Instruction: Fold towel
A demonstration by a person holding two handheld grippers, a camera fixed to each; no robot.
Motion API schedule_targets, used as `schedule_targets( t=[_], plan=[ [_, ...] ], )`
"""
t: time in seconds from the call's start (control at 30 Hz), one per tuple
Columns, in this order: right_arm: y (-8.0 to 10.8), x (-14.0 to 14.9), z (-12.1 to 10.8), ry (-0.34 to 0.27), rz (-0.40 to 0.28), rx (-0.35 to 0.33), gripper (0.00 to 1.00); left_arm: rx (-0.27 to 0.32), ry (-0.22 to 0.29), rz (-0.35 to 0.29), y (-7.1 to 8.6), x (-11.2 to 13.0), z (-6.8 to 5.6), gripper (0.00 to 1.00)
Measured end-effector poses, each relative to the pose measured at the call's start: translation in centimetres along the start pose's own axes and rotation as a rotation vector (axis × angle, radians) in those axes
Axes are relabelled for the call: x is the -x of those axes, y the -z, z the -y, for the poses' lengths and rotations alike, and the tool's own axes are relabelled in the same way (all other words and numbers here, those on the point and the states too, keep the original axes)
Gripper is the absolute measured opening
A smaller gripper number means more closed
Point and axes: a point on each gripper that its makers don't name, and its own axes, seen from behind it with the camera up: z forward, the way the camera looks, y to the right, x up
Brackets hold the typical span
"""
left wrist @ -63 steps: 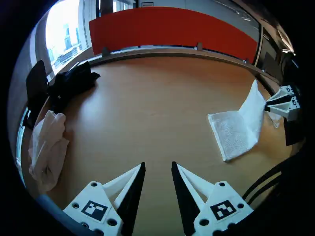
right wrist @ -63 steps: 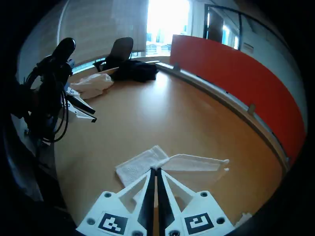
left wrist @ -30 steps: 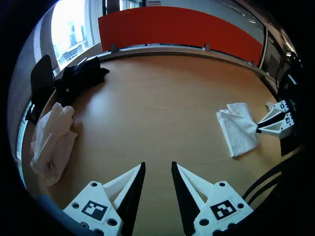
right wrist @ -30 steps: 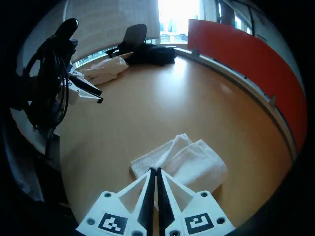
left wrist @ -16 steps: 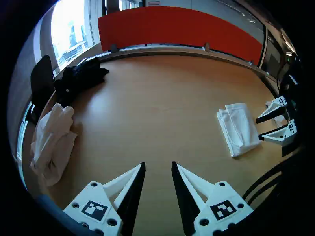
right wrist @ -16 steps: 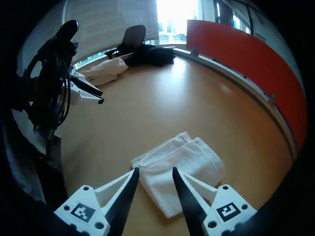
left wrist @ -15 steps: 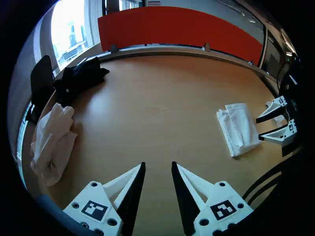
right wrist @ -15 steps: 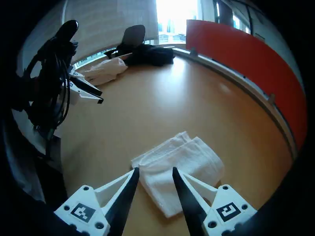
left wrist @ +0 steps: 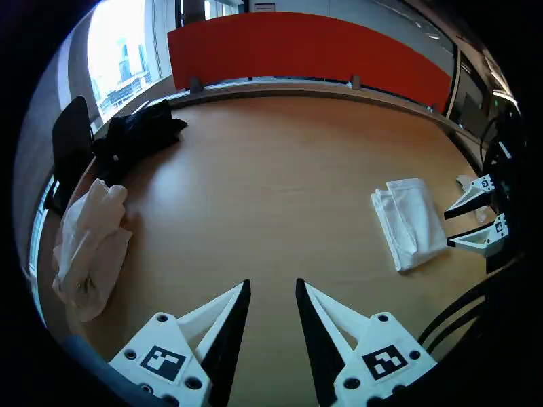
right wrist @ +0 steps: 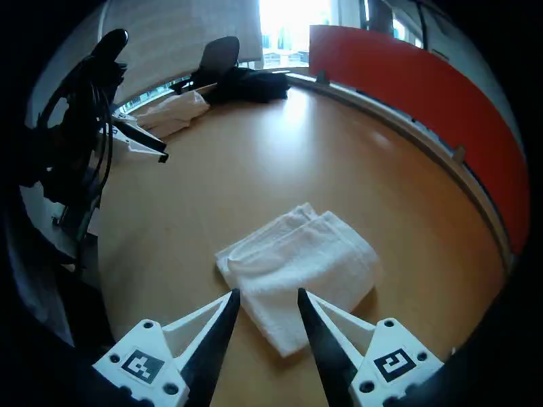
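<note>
Wood-toned desk (left wrist: 271, 169) spreads wide before us, with a bright window (left wrist: 119, 57) and a red partition (left wrist: 305, 44) along its far edge. Starting at the left of the left gripper view, we see a dark chair (left wrist: 68, 146), a crumpled white cloth (left wrist: 88, 244) on the desk's edge, and a black garment (left wrist: 139, 132) heaped farther back. At bottom centre, our left gripper (left wrist: 270, 286) hangs over bare wood, its fingers parted and holding nothing. To the right lies the towel (left wrist: 409, 224), folded into a flat oblong on the desk. Just beside its right edge sits our right gripper (left wrist: 449, 228), its fingers spread.

In the right gripper view, the left gripper (right wrist: 161, 154) shows far left and well apart from the towel (right wrist: 302, 268). The right gripper (right wrist: 267, 293) is released, its tips at the towel's near edge and gripping nothing.
</note>
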Motion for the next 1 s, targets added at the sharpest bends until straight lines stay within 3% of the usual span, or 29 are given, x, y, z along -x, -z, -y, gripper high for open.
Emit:
schedule_targets(
  t=[0.4, 0.83, 1.0],
  plan=[
    [0.5, 4.0, -0.8, -0.03, 0.058, 0.034, 0.65, 0.002, -0.003, 0.0, 0.0, 0.0, -0.1, 0.48],
    [0.8, 6.4, -1.5, -0.041, 0.098, 0.056, 0.65, 0.001, -0.004, 0.0, 0.0, 0.0, -0.2, 0.48],
    [0.7, 7.5, -1.7, -0.045, 0.122, 0.067, 0.6, 0.001, -0.002, 0.002, 0.0, 0.1, -0.2, 0.48]
  ],
)
